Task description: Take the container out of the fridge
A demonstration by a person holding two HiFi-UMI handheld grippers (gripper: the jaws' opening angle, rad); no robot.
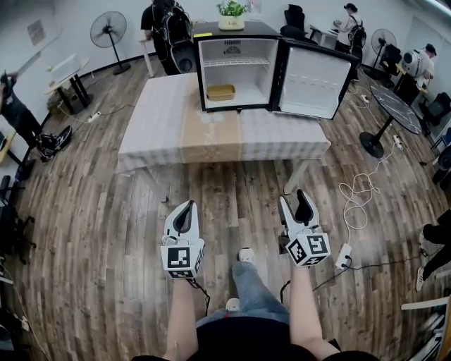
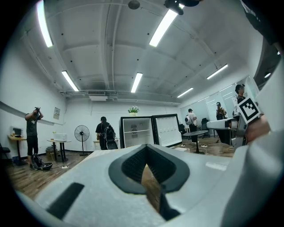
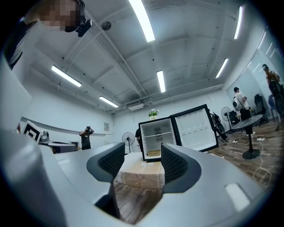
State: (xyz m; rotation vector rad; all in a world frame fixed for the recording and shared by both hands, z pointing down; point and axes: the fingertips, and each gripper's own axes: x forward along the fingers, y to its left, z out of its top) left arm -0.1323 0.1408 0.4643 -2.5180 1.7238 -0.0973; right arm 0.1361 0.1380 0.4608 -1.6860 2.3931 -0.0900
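Note:
A small black fridge (image 1: 236, 67) stands on the cloth-covered table (image 1: 162, 127), its door (image 1: 313, 81) swung open to the right. A flat tan container (image 1: 220, 92) lies on the fridge floor, left of centre; the right gripper view shows the container (image 3: 153, 153) too. Both grippers hang low over the wooden floor, well short of the table. My left gripper (image 1: 186, 208) has its jaws together with nothing between them. My right gripper (image 1: 295, 202) is open and empty, and the right gripper (image 3: 143, 162) frames the table and fridge (image 3: 157, 137).
A potted plant (image 1: 231, 14) sits on top of the fridge. A person with a backpack (image 1: 168, 32) stands behind the table's left. A round black table (image 1: 394, 106) is at the right. Cables and a power strip (image 1: 344, 255) lie on the floor near my right side.

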